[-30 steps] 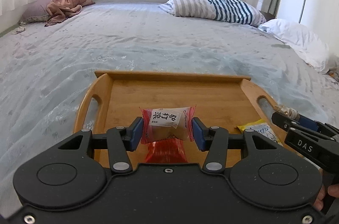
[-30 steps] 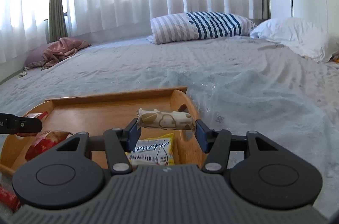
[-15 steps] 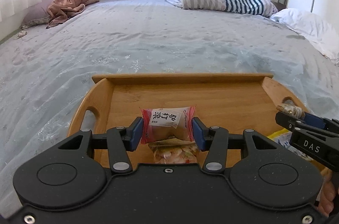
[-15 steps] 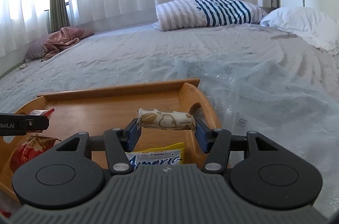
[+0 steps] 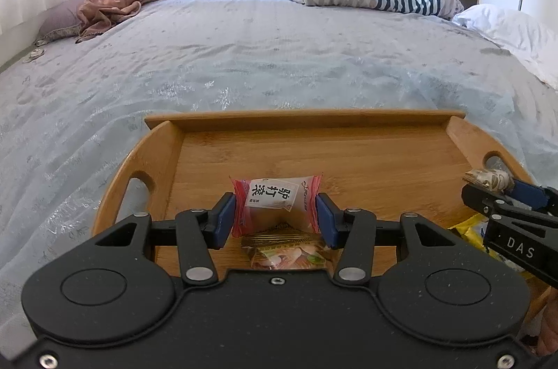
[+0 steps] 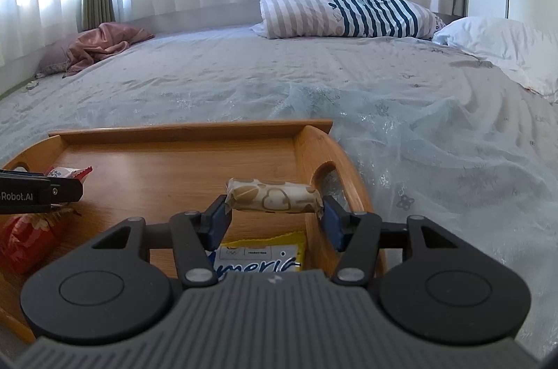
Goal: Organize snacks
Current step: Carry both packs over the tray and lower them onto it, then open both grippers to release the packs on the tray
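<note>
I hold the pink-and-white snack packet (image 5: 275,200) pinched between the blue pads of my left tool (image 5: 275,215), just above the floor of the wooden tray (image 5: 307,121); my right tool (image 6: 273,213) pinches the cream roll with heart prints (image 6: 272,198) by its two ends, over the tray's right side near the handle cut-out; both snacks are in the air, neither set down yet. I judge the step in hand to be placing them in the tray; the next move calls for lowering each onto bare wood, clear of the packets already lying there, then spreading the pads and drawing back. The left view shows a small printed packet (image 5: 289,255) right beneath my load, and the right tool with its roll at the edge; only the right view shows the yellow packet (image 6: 259,255) under the roll and the red bag (image 6: 24,234) at the tray's left; the tray sits on the bed (image 6: 436,142).
</note>
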Available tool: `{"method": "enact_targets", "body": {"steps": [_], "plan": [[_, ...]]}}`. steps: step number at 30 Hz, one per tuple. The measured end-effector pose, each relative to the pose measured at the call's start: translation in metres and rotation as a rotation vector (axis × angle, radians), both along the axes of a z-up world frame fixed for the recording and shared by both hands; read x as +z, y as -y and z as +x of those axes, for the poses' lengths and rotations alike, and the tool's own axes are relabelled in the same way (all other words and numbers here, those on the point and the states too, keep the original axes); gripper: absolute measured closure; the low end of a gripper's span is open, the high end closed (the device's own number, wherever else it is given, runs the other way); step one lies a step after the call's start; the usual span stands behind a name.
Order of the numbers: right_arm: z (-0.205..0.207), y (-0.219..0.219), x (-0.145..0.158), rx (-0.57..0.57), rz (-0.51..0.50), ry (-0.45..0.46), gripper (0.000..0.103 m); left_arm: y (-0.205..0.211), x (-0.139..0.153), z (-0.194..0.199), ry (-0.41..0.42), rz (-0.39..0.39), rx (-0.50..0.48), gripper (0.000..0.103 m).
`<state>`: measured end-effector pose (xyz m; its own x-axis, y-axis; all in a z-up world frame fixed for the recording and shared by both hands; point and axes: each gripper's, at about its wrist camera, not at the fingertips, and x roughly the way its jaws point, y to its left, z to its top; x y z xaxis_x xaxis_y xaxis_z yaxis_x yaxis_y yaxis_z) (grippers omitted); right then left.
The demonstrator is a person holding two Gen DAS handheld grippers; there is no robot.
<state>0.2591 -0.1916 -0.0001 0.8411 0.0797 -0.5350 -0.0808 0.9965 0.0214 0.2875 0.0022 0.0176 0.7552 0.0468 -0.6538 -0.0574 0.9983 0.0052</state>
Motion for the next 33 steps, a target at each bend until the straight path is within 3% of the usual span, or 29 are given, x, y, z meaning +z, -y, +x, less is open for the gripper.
{"method": "enact_targets", "body": {"steps": [9, 12, 16, 20, 26, 33], "plan": [[0.002, -0.004, 0.000, 0.017, -0.040, -0.008, 0.042, 0.000, -0.002, 0.002, -0.002, 0.008, -0.006, 0.054], [0.002, -0.006, 0.001, 0.024, -0.045, -0.012, 0.038, -0.001, 0.000, 0.001, -0.012, 0.004, -0.008, 0.051], [0.002, -0.007, 0.002, 0.032, -0.050, -0.022, 0.025, 0.000, 0.002, -0.001, -0.013, 0.022, -0.013, 0.048], [-0.002, -0.004, 0.006, 0.039, -0.028, -0.026, 0.020, 0.003, 0.006, -0.006, -0.007, 0.036, -0.024, 0.047], [-0.013, -0.002, 0.017, 0.051, -0.034, 0.005, 0.014, 0.007, 0.020, -0.023, 0.032, 0.037, -0.051, 0.030], [-0.030, 0.001, 0.031, 0.066, -0.032, 0.026, 0.012, 0.012, 0.031, -0.047, 0.058, 0.034, -0.083, 0.019]]}}
